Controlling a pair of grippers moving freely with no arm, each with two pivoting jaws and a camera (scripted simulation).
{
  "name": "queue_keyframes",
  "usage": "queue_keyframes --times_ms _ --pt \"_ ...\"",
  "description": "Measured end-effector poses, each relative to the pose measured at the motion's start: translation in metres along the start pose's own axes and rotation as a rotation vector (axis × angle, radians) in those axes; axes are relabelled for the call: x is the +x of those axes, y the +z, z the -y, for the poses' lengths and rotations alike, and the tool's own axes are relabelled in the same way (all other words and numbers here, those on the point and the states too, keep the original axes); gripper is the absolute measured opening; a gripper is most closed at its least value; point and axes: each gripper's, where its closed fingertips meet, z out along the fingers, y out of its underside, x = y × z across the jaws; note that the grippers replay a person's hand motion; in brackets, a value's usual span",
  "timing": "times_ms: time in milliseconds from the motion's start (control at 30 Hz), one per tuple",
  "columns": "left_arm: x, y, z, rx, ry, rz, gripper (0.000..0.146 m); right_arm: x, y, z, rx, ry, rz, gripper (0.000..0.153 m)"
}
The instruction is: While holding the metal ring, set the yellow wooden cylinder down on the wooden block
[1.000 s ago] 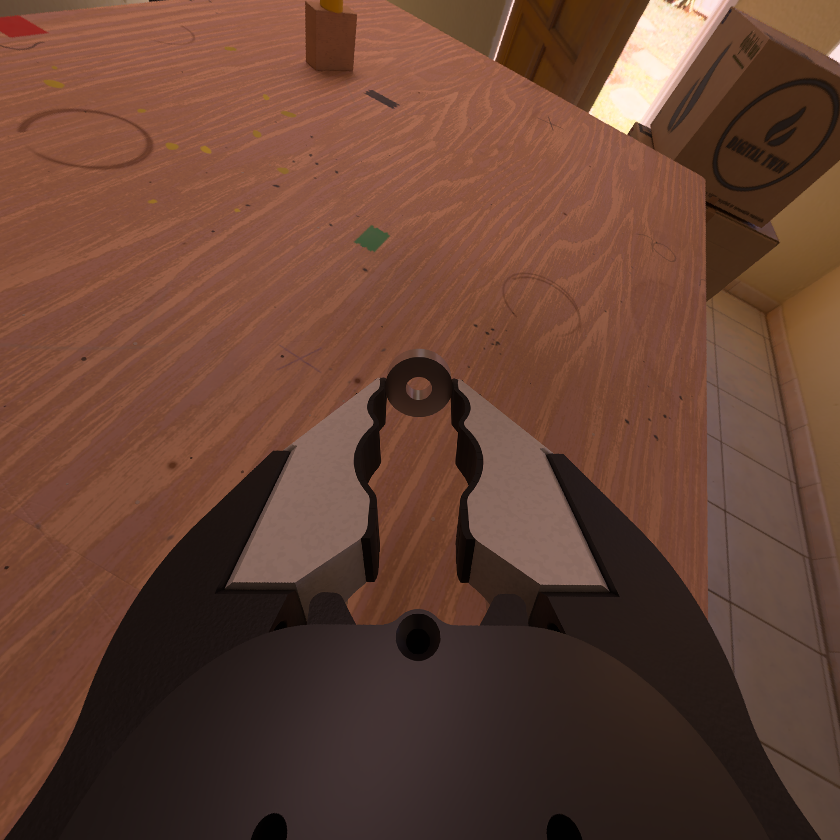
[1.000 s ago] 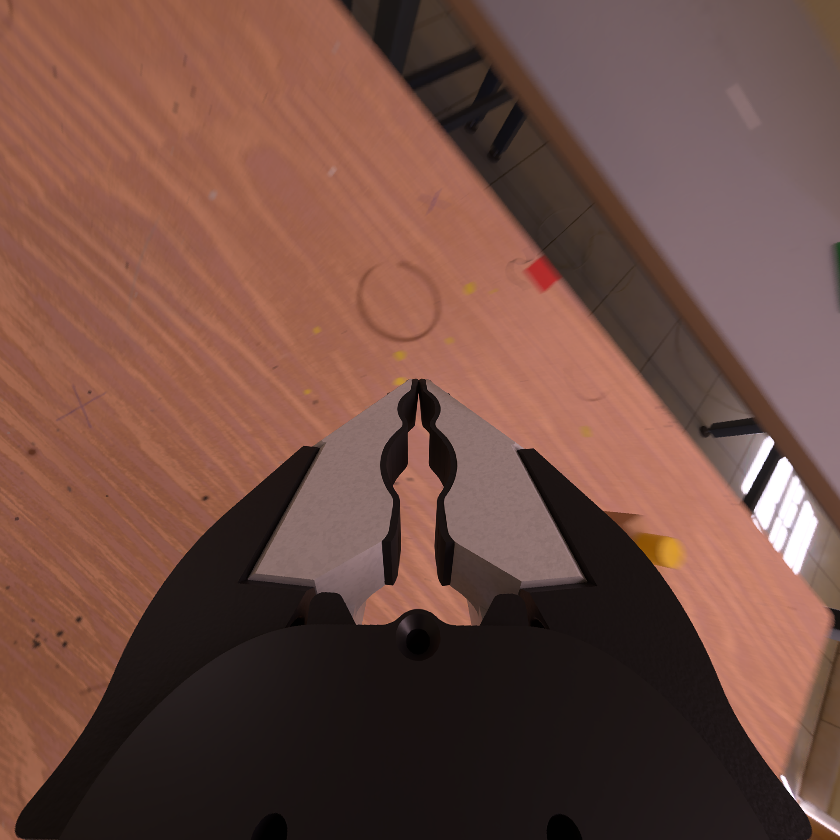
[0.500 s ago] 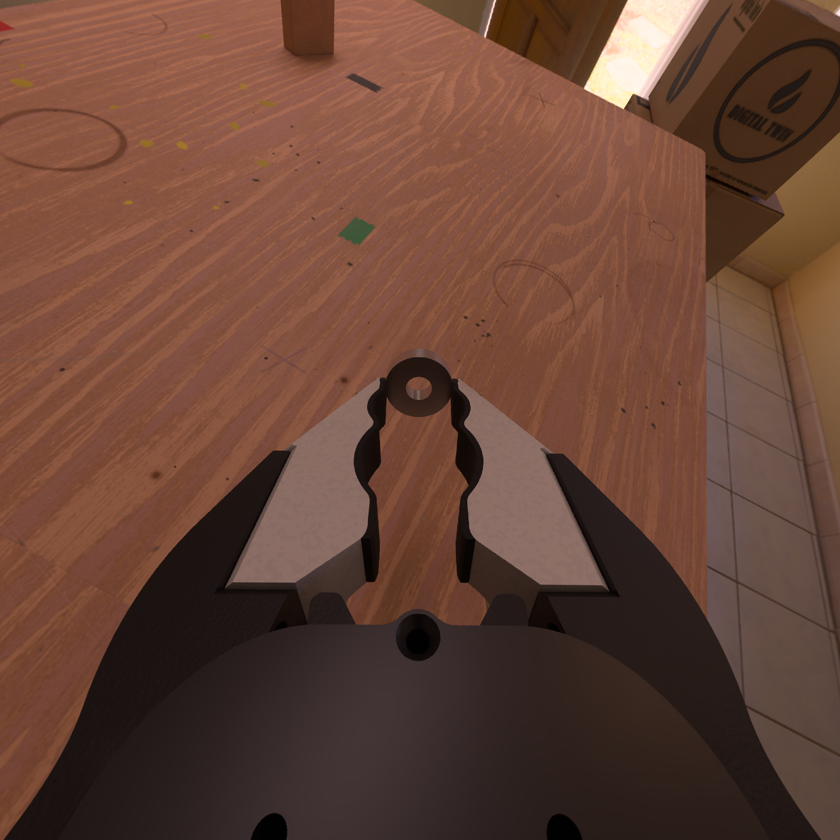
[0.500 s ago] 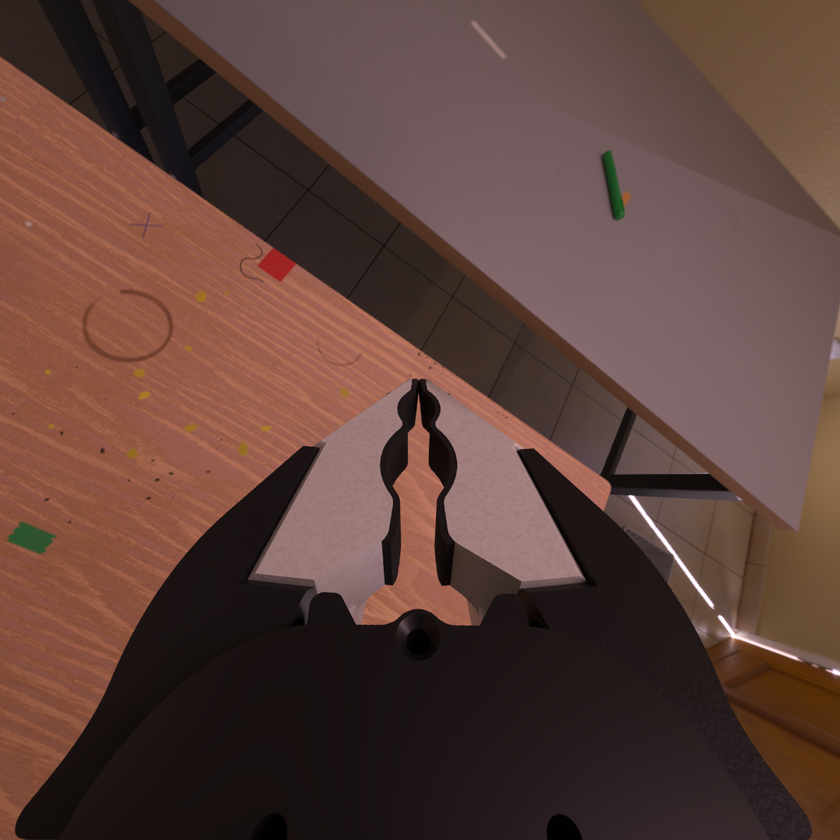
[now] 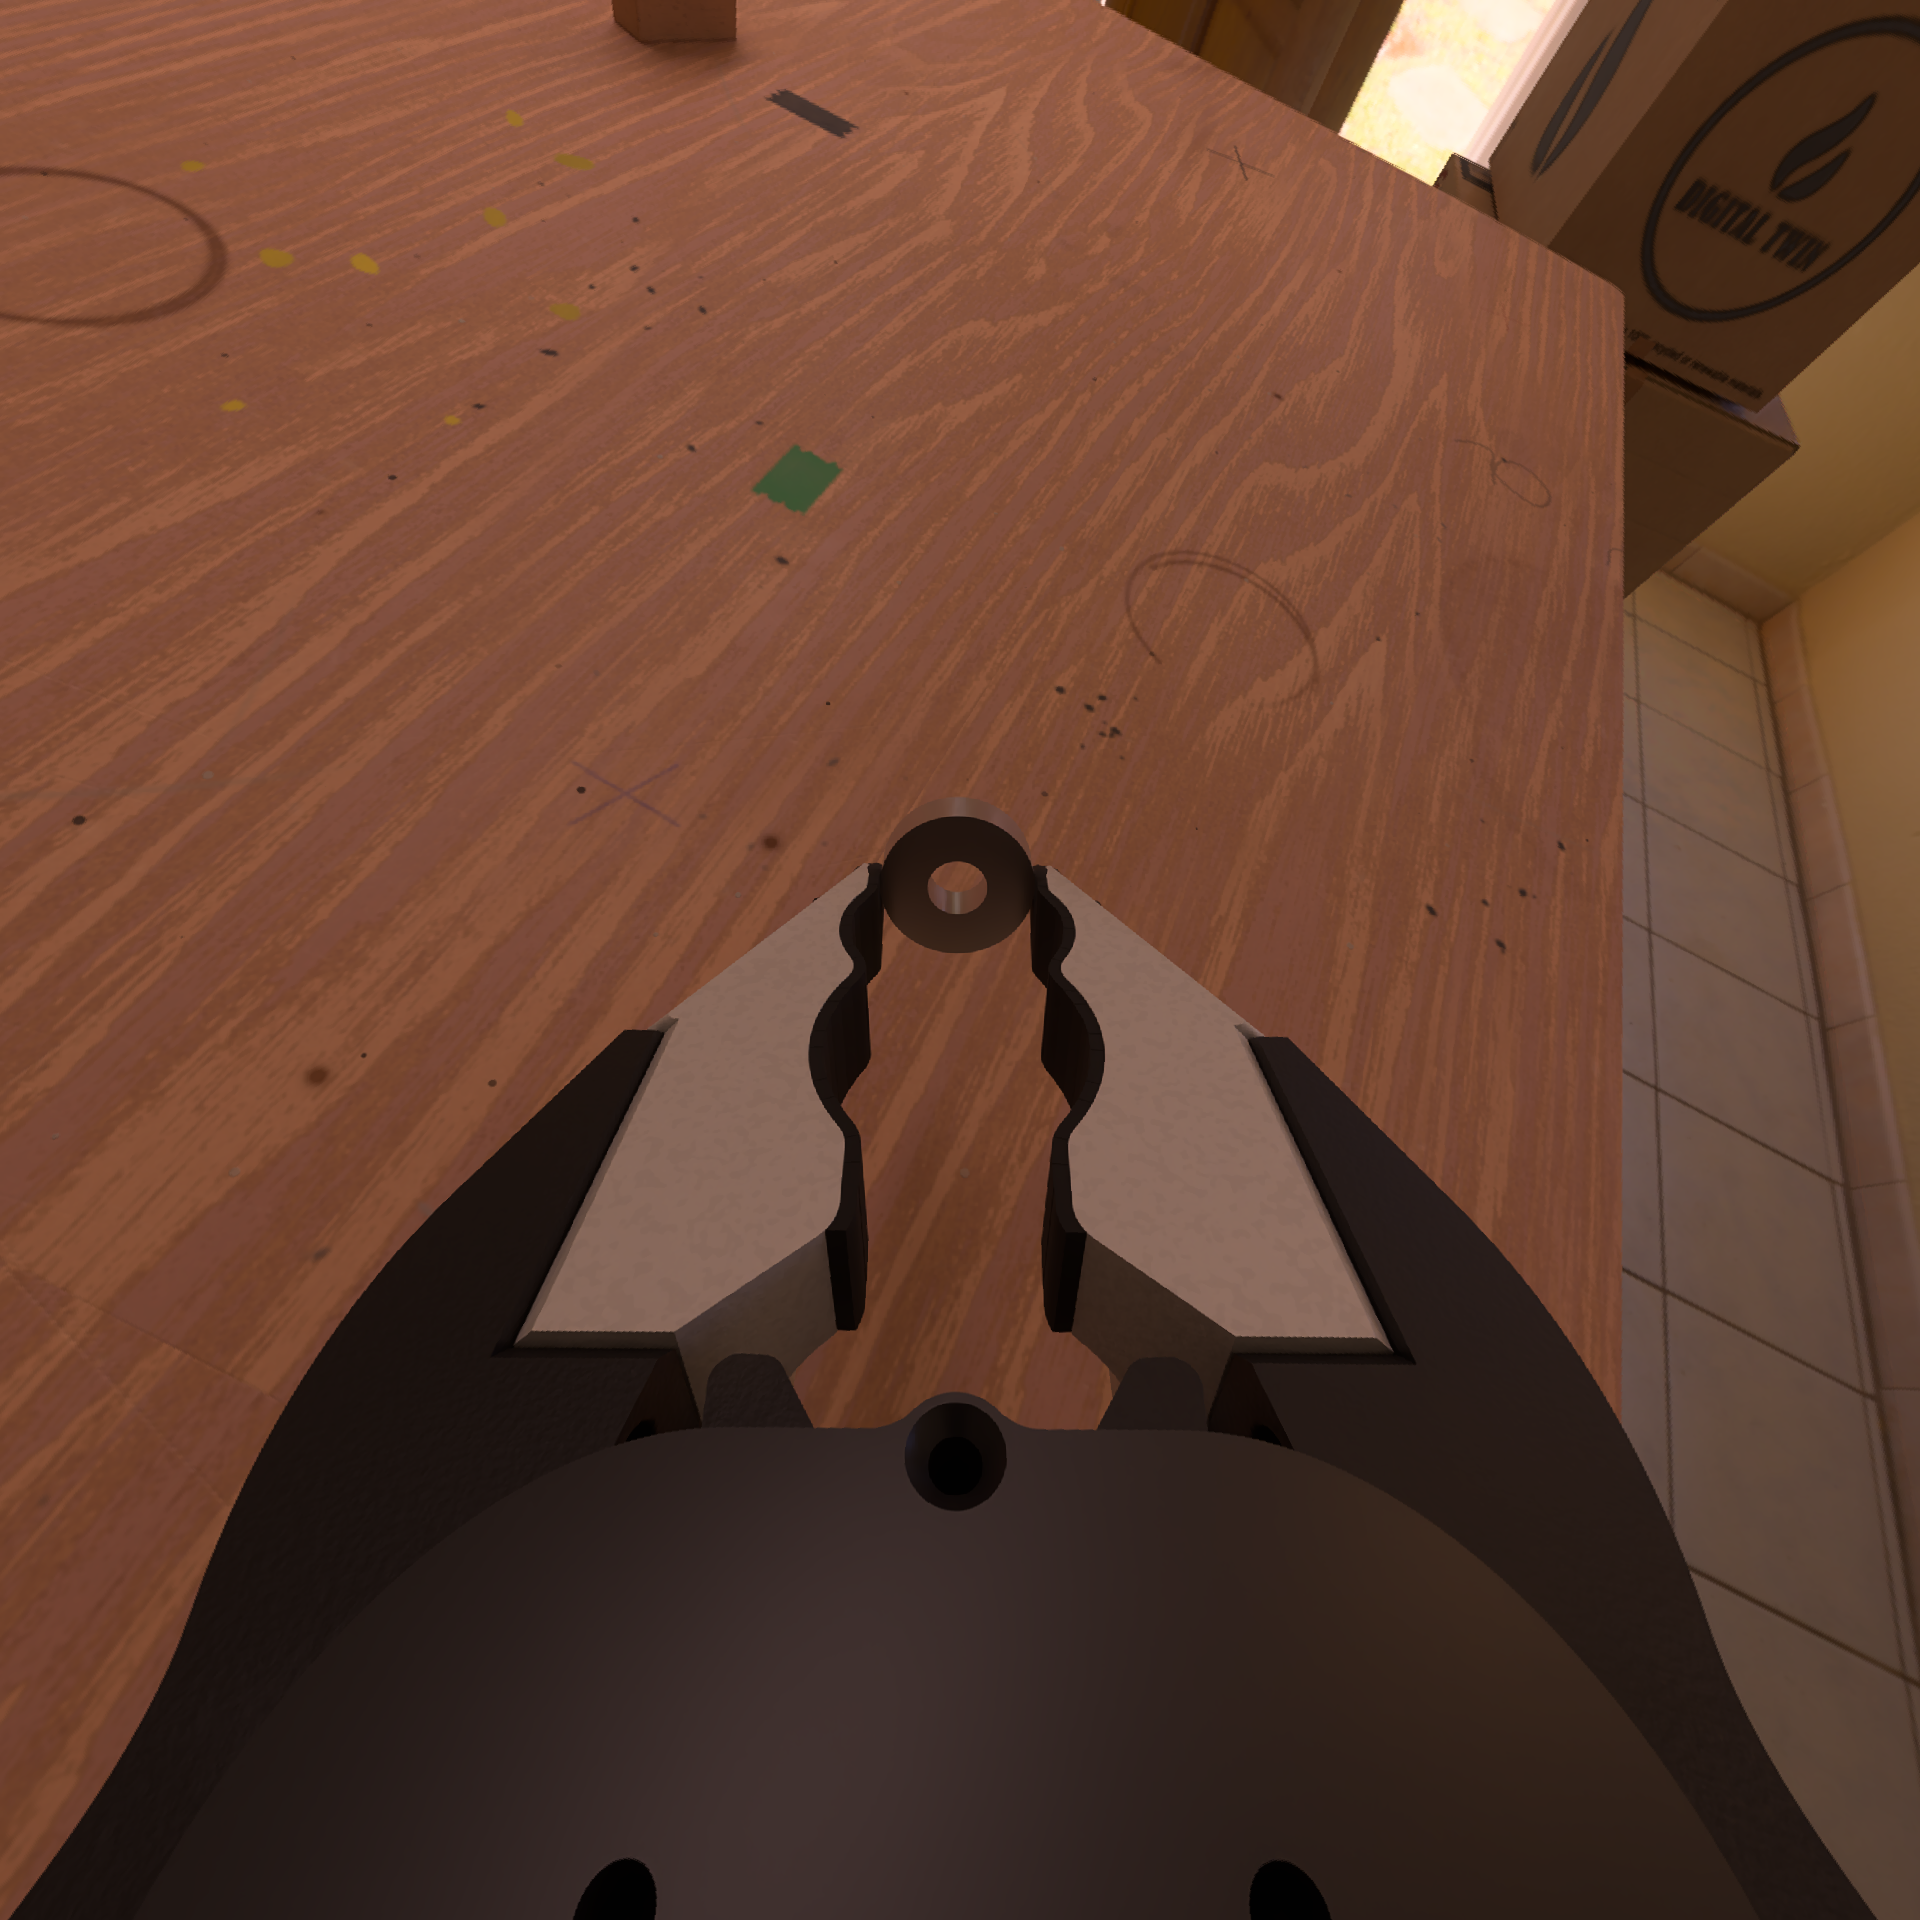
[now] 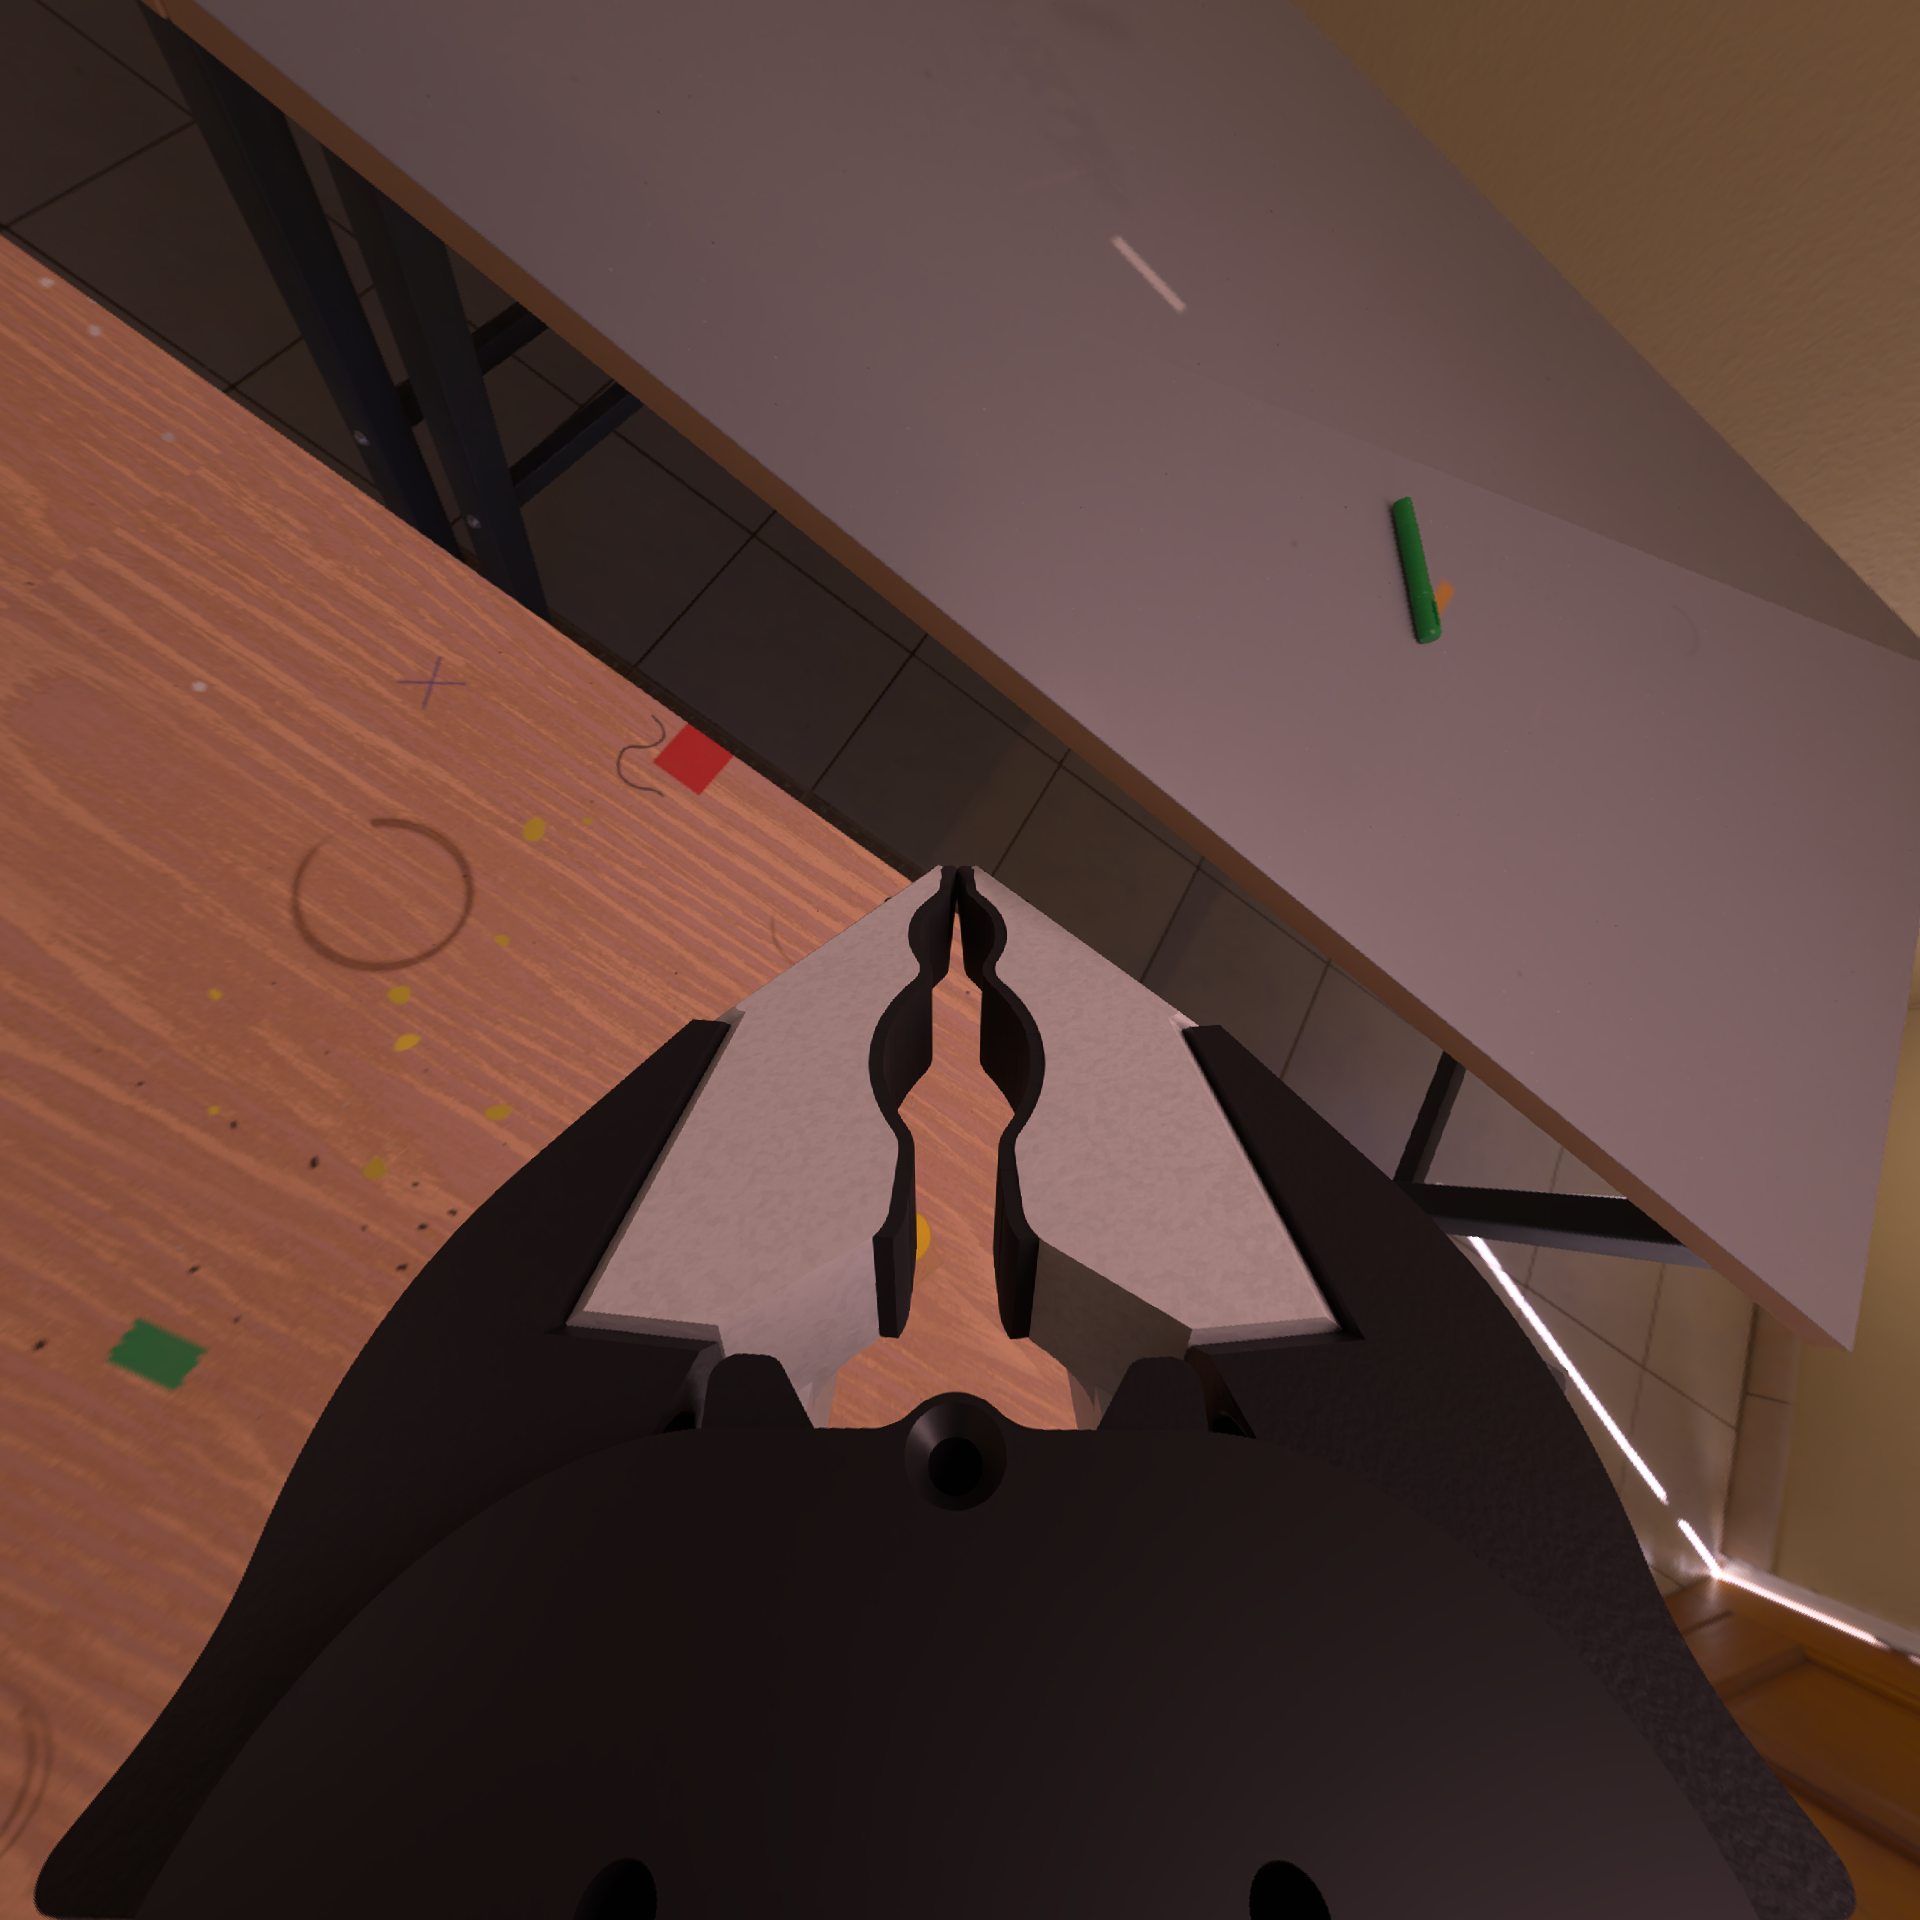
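The left gripper [image 5: 957,883] hangs above the worktop [image 5: 416,623], tilted downward, its jaws pinching a metal ring [image 5: 957,885] at the very tips. The right gripper [image 6: 957,883] is empty, jaws pressed together, tips meeting, pointing past the worktop's edge.

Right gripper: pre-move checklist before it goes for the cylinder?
1. Metal ring held at the left gripper tips, above the table: ok.
2. Right gripper empty: ok.
3. Right gripper open enough for a grasp: not ok, tips nearly touching.
4. Yellow wooden cylinder located: cannot tell, only a yellow sliver shows between the fingers.
5. Wooden block in sight: ok in the left wrist view, cropped at the top edge.
6. Block top free: cannot tell, out of frame.
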Motion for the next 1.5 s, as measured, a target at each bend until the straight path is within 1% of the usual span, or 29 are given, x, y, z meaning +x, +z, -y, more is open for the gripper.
queue_keyframes --times_ms 100,167,233,333,367,433,500,567,667,767,833,933,967,1033,1133,1200,1300,1367,1400,1500 --pt "-0.001 -0.001 0.0 0.001 0.0 0.003 0.028 -0.007 0.022 -0.017 0.018 0.008 0.011 0.0" --pt "-0.001 -0.002 0.0 0.004 0.0 0.004 0.028 -0.014 0.044 -0.043 -0.025 0.011 0.029 0.0" --pt "-0.001 -0.003 0.001 0.005 0.0 0.003 0.028 -0.024 0.067 -0.08 -0.112 -0.018 0.05 0.0" --pt "-0.001 -0.002 0.0 0.003 0.005 0.004 0.028 -0.035 0.095 -0.143 -0.308 -0.074 0.055 0.0" --pt "-0.001 -0.002 0.0 0.0 0.005 0.003 0.028 -0.041 0.101 -0.162 -0.363 -0.092 0.079 0.0" --pt "-0.001 -0.001 -0.001 -0.005 0.008 0.002 0.028 -0.054 0.109 -0.191 -0.438 -0.136 0.136 0.0" --pt "-0.001 -0.001 -0.002 -0.012 0.013 0.004 0.028 -0.062 0.111 -0.208 -0.469 -0.191 0.155 0.0" --pt "-0.001 0.0 -0.003 -0.018 0.019 0.009 0.028 -0.069 0.11 -0.216 -0.457 -0.232 0.183 0.0" --pt "-0.001 0.0 -0.003 -0.021 0.022 0.009 0.028 -0.074 0.112 -0.221 -0.444 -0.233 0.208 0.0" --pt "0.0 0.003 -0.004 -0.028 0.02 -0.003 0.028 -0.087 0.127 -0.224 -0.404 -0.195 0.256 0.0" --pt "0.001 0.004 -0.005 -0.037 0.028 -0.002 0.028 -0.1 0.138 -0.229 -0.413 -0.181 0.295 0.0" --pt "0.003 0.005 -0.006 -0.045 0.048 0.005 0.028 -0.123 0.152 -0.239 -0.439 -0.23 0.357 0.0" --pt "0.003 0.005 -0.006 -0.047 0.053 0.009 0.028 -0.127 0.153 -0.238 -0.434 -0.243 0.368 0.0" --pt "0.002 0.005 -0.007 -0.052 0.057 0.013 0.028 -0.135 0.153 -0.237 -0.449 -0.22 0.403 0.0" --pt "0.001 0.006 -0.008 -0.05 0.041 -0.001 0.028 -0.146 0.152 -0.235 -0.453 -0.192 0.496 0.001" --pt "0.0 0.005 -0.005 -0.036 0.027 -0.002 0.028 -0.145 0.151 -0.229 -0.415 -0.167 0.493 0.005" --pt "-0.005 -0.001 0.0 0.002 0.018 0.021 0.028 -0.128 0.137 -0.21 -0.275 -0.132 0.398 0.024" --pt "-0.011 -0.005 0.003 0.026 0.017 0.052 0.028 -0.119 0.115 -0.2 -0.223 -0.076 0.392 0.036" --pt "-0.015 -0.008 0.005 0.039 0.014 0.067 0.028 -0.113 0.104 -0.198 -0.202 -0.056 0.367 0.042" --pt "-0.025 -0.016 0.009 0.072 -0.007 0.099 0.028 -0.101 0.068 -0.201 -0.149 -0.048 0.244 0.044"
